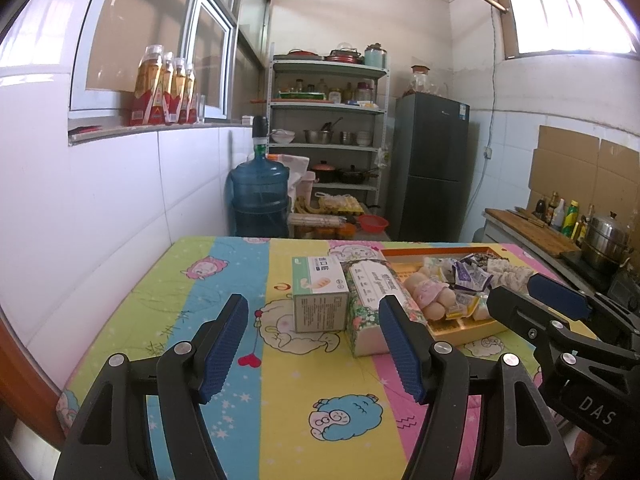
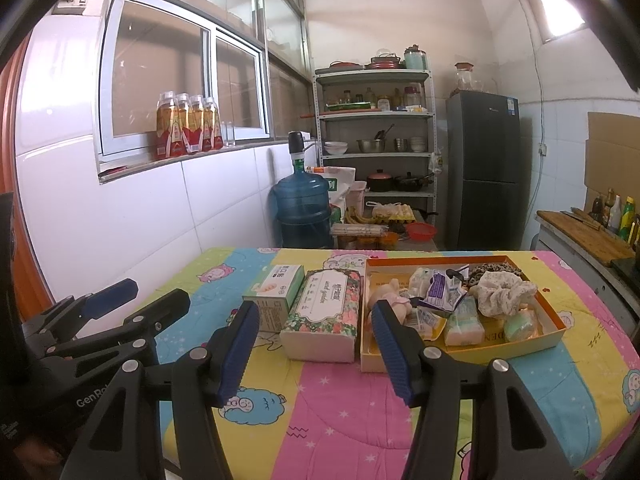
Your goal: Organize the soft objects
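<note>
A shallow orange tray [image 2: 460, 259] sits at the right of the cartoon-print tablecloth. It holds a pink plush doll [image 2: 386, 294], a pale floral scrunchie [image 2: 504, 292], a purple packet [image 2: 440, 288] and several small tissue packs. Left of the tray lie a floral tissue pack [image 2: 326, 304] and a green-and-white box [image 2: 276, 288], side by side. My right gripper [image 2: 316, 312] hovers open and empty, short of the tissue pack and the tray's near-left corner. My left gripper [image 1: 314, 308] is open and empty too, facing the green-and-white box [image 1: 318, 280], with the doll [image 1: 430, 294] to its right.
A tiled wall runs along the table's left edge. Beyond the far edge stand a blue water jug [image 2: 302, 212], a metal shelf [image 2: 376, 152] of pots and a dark fridge [image 2: 484, 176]. A counter [image 2: 584, 232] with bottles is at the right. The near tablecloth [image 2: 320, 420] is bare.
</note>
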`<state>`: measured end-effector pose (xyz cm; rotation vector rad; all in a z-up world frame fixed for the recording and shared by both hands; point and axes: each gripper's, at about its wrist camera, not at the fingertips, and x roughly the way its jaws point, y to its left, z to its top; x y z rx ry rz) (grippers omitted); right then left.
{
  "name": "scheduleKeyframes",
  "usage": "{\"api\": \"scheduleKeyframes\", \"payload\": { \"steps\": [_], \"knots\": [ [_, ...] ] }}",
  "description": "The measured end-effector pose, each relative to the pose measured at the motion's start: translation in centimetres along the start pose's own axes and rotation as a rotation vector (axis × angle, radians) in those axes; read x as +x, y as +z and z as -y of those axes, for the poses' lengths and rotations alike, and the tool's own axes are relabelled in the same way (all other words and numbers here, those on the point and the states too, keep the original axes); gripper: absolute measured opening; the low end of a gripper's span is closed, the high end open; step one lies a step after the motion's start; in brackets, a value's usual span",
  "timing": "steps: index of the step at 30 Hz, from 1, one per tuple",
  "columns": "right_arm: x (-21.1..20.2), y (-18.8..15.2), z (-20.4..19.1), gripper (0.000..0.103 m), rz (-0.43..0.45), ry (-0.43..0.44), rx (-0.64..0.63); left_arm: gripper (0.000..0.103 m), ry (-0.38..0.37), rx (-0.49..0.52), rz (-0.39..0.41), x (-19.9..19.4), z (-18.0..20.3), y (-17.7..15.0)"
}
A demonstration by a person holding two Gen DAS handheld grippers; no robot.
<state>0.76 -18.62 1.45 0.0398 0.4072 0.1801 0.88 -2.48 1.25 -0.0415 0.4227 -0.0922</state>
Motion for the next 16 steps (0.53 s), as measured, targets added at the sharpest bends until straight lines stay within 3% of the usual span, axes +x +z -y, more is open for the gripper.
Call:
{"api": "scheduleKeyframes", "payload": {
  "steps": [16],
  "knots": [
    [-0.01, -0.05, 0.0, 0.058, -0.002, 0.0, 0.0, 0.07, -0.003, -0.001, -0.003, 0.07, 0.07, -0.23]
  ]
}}
